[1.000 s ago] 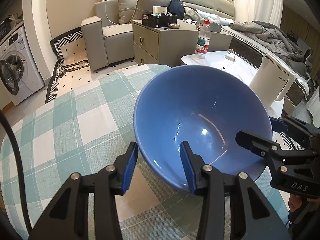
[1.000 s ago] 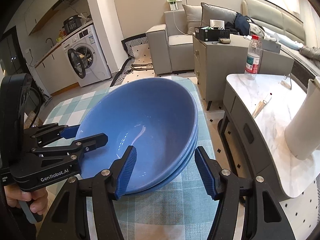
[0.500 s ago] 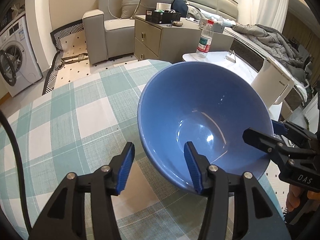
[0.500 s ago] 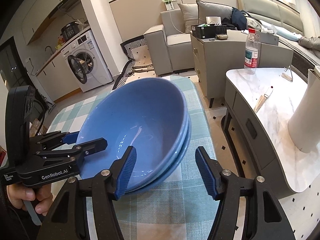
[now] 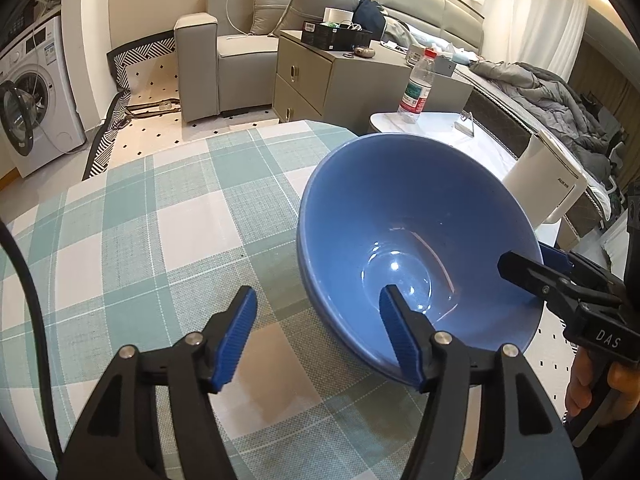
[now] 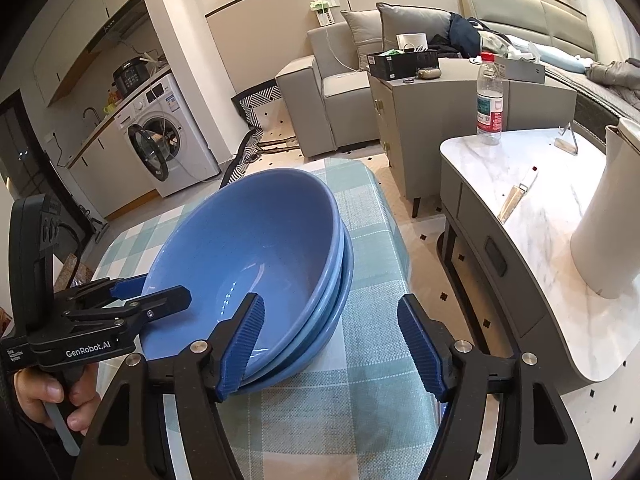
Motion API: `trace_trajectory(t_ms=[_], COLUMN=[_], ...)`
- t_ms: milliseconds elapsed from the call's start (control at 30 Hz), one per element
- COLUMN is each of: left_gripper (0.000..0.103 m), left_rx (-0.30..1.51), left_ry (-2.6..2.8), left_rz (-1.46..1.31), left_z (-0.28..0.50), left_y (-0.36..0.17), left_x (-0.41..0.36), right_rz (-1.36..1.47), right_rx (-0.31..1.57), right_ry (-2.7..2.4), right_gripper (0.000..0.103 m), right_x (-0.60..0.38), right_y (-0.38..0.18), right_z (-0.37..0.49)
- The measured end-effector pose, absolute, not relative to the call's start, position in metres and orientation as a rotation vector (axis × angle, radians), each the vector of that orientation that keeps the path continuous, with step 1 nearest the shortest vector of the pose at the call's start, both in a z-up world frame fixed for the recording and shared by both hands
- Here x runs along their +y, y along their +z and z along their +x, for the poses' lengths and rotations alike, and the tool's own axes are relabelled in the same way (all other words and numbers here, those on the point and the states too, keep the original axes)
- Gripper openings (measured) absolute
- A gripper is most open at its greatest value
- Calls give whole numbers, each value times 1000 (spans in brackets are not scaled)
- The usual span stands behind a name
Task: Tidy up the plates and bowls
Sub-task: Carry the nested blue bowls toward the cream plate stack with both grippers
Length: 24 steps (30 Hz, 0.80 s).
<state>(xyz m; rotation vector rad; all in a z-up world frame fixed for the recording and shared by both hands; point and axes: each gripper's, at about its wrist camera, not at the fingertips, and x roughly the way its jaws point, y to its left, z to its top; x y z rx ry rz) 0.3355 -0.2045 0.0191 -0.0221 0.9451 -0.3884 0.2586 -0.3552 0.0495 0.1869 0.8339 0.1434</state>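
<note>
The stack of glossy blue ceramic bowls (image 6: 256,264) sat near the right-hand edge of the table covered in a green-and-white checked cloth (image 5: 132,240), nested but slightly askew, so that the rims of the lower bowls showed as offset bands on one side. That seemed the main risk: with the stack so close to the edge, a nudge from either tool as it drew away could likely slide or tip it toward the floor, and the uneven nesting would probably let the top bowl rock or skid.

Both tools straddled the rim of the stack. The left gripper (image 5: 316,332) had one blue ribbed pad inside the top bowl and the other outside over the cloth; its jaws were opening, and neither pad pressed the rim. The right gripper (image 6: 332,340) straddled the opposite side in the same way, jaws also opening, with clear gaps between its pads and the bowl wall. Catching the rim while lifting out looked like the likeliest cause of trouble.
</note>
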Motion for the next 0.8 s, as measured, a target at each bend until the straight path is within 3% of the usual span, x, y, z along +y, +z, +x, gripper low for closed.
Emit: trace_trajectory(t_ms=[200, 333, 433, 600, 800], left_gripper=[66, 65, 57, 39, 37], left_rx=[949, 948, 943, 949, 951], left_ry=[-390, -397, -420, -461, -468], left_rz=[-39, -43, -42, -39, -26], left_z=[338, 339, 337, 336, 336], left_y=[18, 17, 18, 20, 20], left_x=[-202, -202, -204, -211, -215], right_rz=[232, 245, 234, 229, 226], right_rx=[850, 859, 861, 862, 861], right_ry=[182, 206, 216, 215, 215], right_gripper=[67, 56, 50, 49, 49], right_x=[-355, -351, -345, -341, -341], right_y=[43, 41, 40, 39, 39], right_z=[267, 271, 272, 271, 271])
